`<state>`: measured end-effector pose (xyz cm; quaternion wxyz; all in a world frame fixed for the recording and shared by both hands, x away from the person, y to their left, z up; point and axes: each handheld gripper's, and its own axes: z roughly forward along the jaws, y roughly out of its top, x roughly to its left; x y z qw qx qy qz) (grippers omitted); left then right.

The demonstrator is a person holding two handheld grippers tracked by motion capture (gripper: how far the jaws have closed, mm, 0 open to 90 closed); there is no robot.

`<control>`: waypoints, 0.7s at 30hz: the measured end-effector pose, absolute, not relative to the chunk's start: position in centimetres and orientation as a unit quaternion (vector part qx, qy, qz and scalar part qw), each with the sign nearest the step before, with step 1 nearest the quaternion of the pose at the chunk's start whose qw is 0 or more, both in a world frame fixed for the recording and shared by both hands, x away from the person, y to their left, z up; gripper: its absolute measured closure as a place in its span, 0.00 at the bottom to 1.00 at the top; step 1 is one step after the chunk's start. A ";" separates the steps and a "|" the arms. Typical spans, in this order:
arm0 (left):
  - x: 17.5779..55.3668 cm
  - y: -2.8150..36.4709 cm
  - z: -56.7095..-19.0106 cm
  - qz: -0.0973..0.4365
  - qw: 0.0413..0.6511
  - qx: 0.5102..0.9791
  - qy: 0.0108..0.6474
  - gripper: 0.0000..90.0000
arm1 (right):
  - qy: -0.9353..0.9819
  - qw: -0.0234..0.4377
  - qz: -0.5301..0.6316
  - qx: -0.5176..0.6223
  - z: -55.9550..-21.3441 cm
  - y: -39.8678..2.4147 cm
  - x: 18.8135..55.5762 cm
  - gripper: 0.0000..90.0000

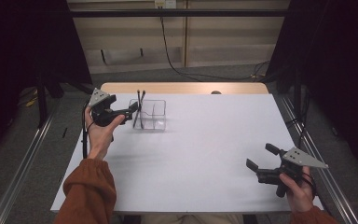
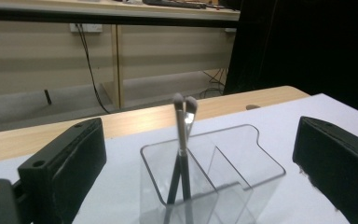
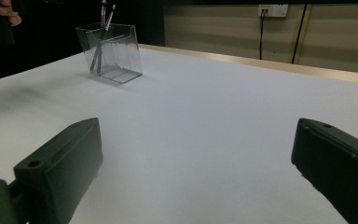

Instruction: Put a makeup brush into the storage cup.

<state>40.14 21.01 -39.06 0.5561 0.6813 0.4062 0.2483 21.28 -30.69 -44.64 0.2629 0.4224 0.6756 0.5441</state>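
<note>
A clear plastic holder (image 1: 153,115) with compartments stands at the far left of the white table (image 1: 205,149). Two thin dark brushes (image 1: 140,109) lean crossed in its left compartment. My left gripper (image 1: 133,108) is just left of the holder, pointing at it, open. In the left gripper view the holder (image 2: 242,154) and brushes (image 2: 182,140) sit between and beyond the wide jaws of that gripper (image 2: 200,140), untouched. My right gripper (image 1: 261,157) rests at the near right, open with nothing in it. In the right gripper view the holder (image 3: 116,51) is far off beyond this gripper (image 3: 196,149).
A wooden strip (image 1: 182,87) runs along the table's far edge. Metal rails (image 1: 23,163) flank the table on the floor, and a black cable (image 1: 177,60) trails behind it. Dark curtains close both sides.
</note>
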 end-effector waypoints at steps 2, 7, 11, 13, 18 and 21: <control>39.6 21.1 -39.0 0.250 0.556 0.684 0.400 0.03 | 0.675 0.263 0.545 0.422 -44.6 -30.6 21.3 0.01; 38.3 21.3 -38.8 0.250 0.561 0.683 0.395 0.03 | 0.678 0.263 0.541 0.423 -44.7 -30.7 21.4 0.01; 37.1 21.2 -38.8 0.255 0.567 0.682 0.385 0.03 | 0.676 0.263 0.543 0.423 -44.7 -30.7 21.4 0.01; 36.6 21.2 -38.9 0.248 0.567 0.687 0.381 0.03 | 0.679 0.264 0.542 0.420 -44.7 -30.7 21.4 0.01; 35.3 21.3 -39.1 0.259 0.555 0.694 0.377 0.03 | 0.678 0.265 0.542 0.419 -44.6 -30.7 21.3 0.01; 34.5 21.6 -39.1 0.258 0.557 0.696 0.374 0.03 | 0.678 0.264 0.543 0.419 -44.6 -30.7 21.4 0.01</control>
